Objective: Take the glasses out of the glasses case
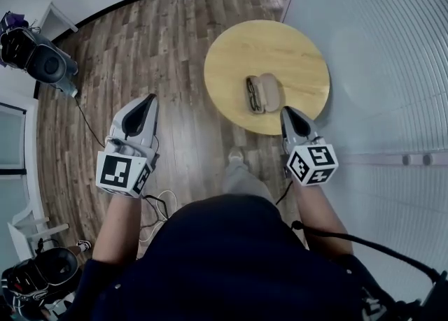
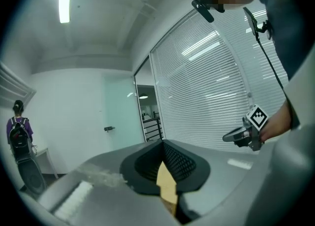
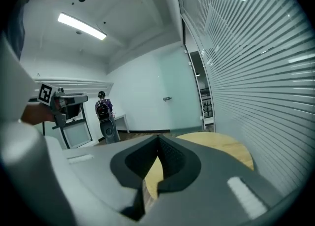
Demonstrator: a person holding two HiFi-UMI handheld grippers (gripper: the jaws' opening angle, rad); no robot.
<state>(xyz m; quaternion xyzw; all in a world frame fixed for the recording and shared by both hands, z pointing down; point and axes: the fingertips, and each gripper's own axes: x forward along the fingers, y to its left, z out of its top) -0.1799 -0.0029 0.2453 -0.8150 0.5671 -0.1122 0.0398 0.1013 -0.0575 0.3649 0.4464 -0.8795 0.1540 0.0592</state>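
An open beige glasses case point(image 1: 269, 90) lies on the round wooden table point(image 1: 294, 50). Dark-framed glasses point(image 1: 251, 94) rest along its left side. My right gripper point(image 1: 287, 112) hovers at the table's near edge, just short of the case, shut and empty. In the right gripper view its jaws point(image 3: 158, 137) meet over the tabletop point(image 3: 224, 146); the case is hidden there. My left gripper point(image 1: 150, 101) hangs over the wooden floor, well left of the table, jaws together with nothing held point(image 2: 162, 144). Each gripper shows in the other's view: right gripper point(image 2: 243, 134), left gripper point(image 3: 64, 100).
A wall of white blinds point(image 1: 392, 54) runs along the right, close behind the table. Black equipment point(image 1: 38, 61) stands on the floor at the far left, more gear point(image 1: 38, 274) sits at the near left, and cables point(image 1: 157, 204) trail between. A person with a backpack point(image 3: 103, 108) stands far off.
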